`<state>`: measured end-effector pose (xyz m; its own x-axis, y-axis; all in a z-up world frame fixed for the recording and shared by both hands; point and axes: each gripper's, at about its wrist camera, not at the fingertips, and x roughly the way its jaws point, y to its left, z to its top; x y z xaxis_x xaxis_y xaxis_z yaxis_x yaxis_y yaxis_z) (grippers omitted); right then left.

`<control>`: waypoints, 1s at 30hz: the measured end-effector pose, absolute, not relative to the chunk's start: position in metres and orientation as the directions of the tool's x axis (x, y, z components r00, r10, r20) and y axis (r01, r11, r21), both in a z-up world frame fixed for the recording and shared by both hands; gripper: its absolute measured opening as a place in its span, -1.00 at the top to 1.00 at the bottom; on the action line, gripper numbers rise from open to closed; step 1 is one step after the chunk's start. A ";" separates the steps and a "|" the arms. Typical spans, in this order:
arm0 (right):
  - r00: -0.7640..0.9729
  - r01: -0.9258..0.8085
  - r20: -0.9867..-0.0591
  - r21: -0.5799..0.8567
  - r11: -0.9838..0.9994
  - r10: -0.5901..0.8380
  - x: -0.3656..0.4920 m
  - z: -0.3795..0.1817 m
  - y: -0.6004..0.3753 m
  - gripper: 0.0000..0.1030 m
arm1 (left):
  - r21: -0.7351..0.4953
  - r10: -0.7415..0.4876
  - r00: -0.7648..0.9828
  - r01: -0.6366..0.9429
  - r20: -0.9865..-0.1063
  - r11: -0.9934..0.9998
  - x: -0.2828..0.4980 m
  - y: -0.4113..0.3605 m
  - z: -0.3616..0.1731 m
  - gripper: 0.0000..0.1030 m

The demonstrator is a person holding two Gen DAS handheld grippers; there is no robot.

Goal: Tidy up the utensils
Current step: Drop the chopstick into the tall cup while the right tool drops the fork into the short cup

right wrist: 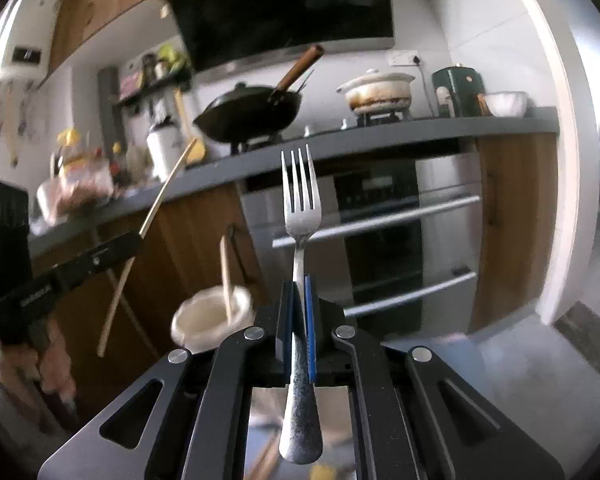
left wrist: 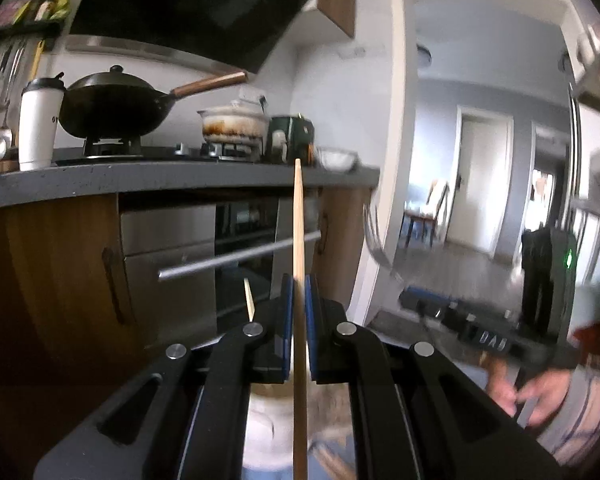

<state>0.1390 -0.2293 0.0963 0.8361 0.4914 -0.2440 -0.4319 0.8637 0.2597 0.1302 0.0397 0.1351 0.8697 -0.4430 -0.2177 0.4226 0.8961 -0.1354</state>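
Chopstick [left wrist: 299, 240] stands upright, pinched in the left claw [left wrist: 299, 280]. Right claw [right wrist: 299, 284] pinches a fork [right wrist: 301, 200], tines up, before the oven [right wrist: 380, 220].

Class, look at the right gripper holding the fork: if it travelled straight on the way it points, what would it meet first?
Probably the built-in oven under the counter: the right gripper and its fork aim at its steel front. Nothing nearer shows, though depth is uncertain.

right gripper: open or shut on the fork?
Shut on it. The right gripper has both blue pads against the fork, which stands upright, tines up, handle hanging below the jaws.
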 end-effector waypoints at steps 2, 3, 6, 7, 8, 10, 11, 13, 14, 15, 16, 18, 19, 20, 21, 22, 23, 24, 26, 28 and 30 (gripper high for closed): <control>0.836 -0.431 -0.218 0.308 0.848 0.503 0.155 0.094 -0.227 0.87 | -0.173 -0.452 0.872 0.423 -0.190 0.889 0.145 0.040 0.135 0.89; 0.832 -0.434 -0.210 0.332 0.838 0.514 0.161 0.091 -0.225 0.87 | -0.192 -0.454 0.873 0.422 -0.179 0.886 0.155 0.039 0.134 0.88; 0.822 -0.431 -0.196 0.399 0.809 0.535 0.180 0.079 -0.221 0.87 | -0.215 -0.432 0.883 0.392 -0.186 0.894 0.175 0.038 0.126 0.89; 0.823 -0.425 -0.197 0.411 0.807 0.533 0.184 0.075 -0.220 0.87 | -0.222 -0.416 0.890 0.374 -0.186 0.900 0.181 0.038 0.121 0.89; 0.825 -0.415 -0.196 0.425 0.804 0.530 0.189 0.069 -0.219 0.87 | -0.229 -0.408 0.895 0.365 -0.182 0.902 0.185 0.039 0.118 0.89; 0.830 -0.405 -0.191 0.440 0.802 0.524 0.193 0.062 -0.219 0.87 | -0.245 -0.397 0.901 0.350 -0.175 0.904 0.190 0.039 0.112 0.89; 0.835 -0.396 -0.189 0.447 0.802 0.517 0.195 0.057 -0.219 0.87 | -0.244 -0.389 0.905 0.343 -0.174 0.907 0.191 0.039 0.109 0.89; 0.845 -0.377 -0.188 0.455 0.807 0.501 0.197 0.049 -0.219 0.87 | -0.226 -0.367 0.916 0.328 -0.163 0.917 0.191 0.037 0.103 0.89; 0.848 -0.373 -0.185 0.457 0.808 0.496 0.197 0.045 -0.219 0.87 | -0.215 -0.359 0.920 0.322 -0.160 0.922 0.191 0.036 0.100 0.89; 0.849 -0.371 -0.187 0.454 0.810 0.493 0.198 0.043 -0.217 0.87 | -0.208 -0.358 0.919 0.322 -0.166 0.924 0.191 0.034 0.097 0.89; 0.852 -0.366 -0.193 0.443 0.818 0.486 0.198 0.040 -0.216 0.87 | -0.203 -0.353 0.920 0.317 -0.172 0.926 0.191 0.034 0.094 0.89; 0.859 -0.361 -0.197 0.422 0.832 0.473 0.195 0.035 -0.214 0.87 | -0.196 -0.347 0.922 0.314 -0.171 0.929 0.186 0.035 0.089 0.88; 0.860 -0.359 -0.202 0.413 0.837 0.469 0.193 0.034 -0.213 0.87 | -0.199 -0.348 0.922 0.313 -0.173 0.929 0.184 0.037 0.088 0.89; 0.860 -0.359 -0.205 0.406 0.840 0.467 0.193 0.032 -0.213 0.87 | -0.206 -0.355 0.918 0.318 -0.178 0.925 0.181 0.039 0.085 0.89; 0.861 -0.359 -0.210 0.395 0.845 0.464 0.191 0.031 -0.212 0.87 | -0.205 -0.357 0.917 0.319 -0.181 0.925 0.179 0.040 0.084 0.89; 0.861 -0.360 -0.216 0.381 0.852 0.461 0.188 0.030 -0.211 0.88 | -0.193 -0.352 0.917 0.317 -0.187 0.929 0.174 0.041 0.082 0.89; 0.861 -0.364 -0.220 0.364 0.857 0.459 0.184 0.029 -0.210 0.88 | -0.183 -0.349 0.917 0.316 -0.193 0.931 0.170 0.041 0.081 0.89; 0.862 -0.365 -0.225 0.345 0.864 0.454 0.180 0.028 -0.209 0.87 | -0.166 -0.342 0.917 0.312 -0.205 0.935 0.166 0.041 0.079 0.89; 0.866 -0.365 -0.233 0.311 0.878 0.443 0.173 0.026 -0.207 0.87 | -0.149 -0.331 0.916 0.303 -0.227 0.941 0.159 0.040 0.076 0.89; 0.866 -0.359 -0.253 0.285 0.889 0.431 0.166 0.023 -0.206 0.87 | -0.143 -0.318 0.912 0.289 -0.260 0.947 0.155 0.041 0.073 0.89; 0.866 -0.352 -0.267 0.276 0.894 0.423 0.161 0.021 -0.207 0.87 | -0.137 -0.297 0.910 0.268 -0.288 0.954 0.152 0.043 0.071 0.89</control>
<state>0.1613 -0.2069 0.0212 0.8658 0.4231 -0.2674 -0.3519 0.8945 0.2758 0.1524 0.0426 0.0712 0.9103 -0.2974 -0.2879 0.2681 0.9535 -0.1374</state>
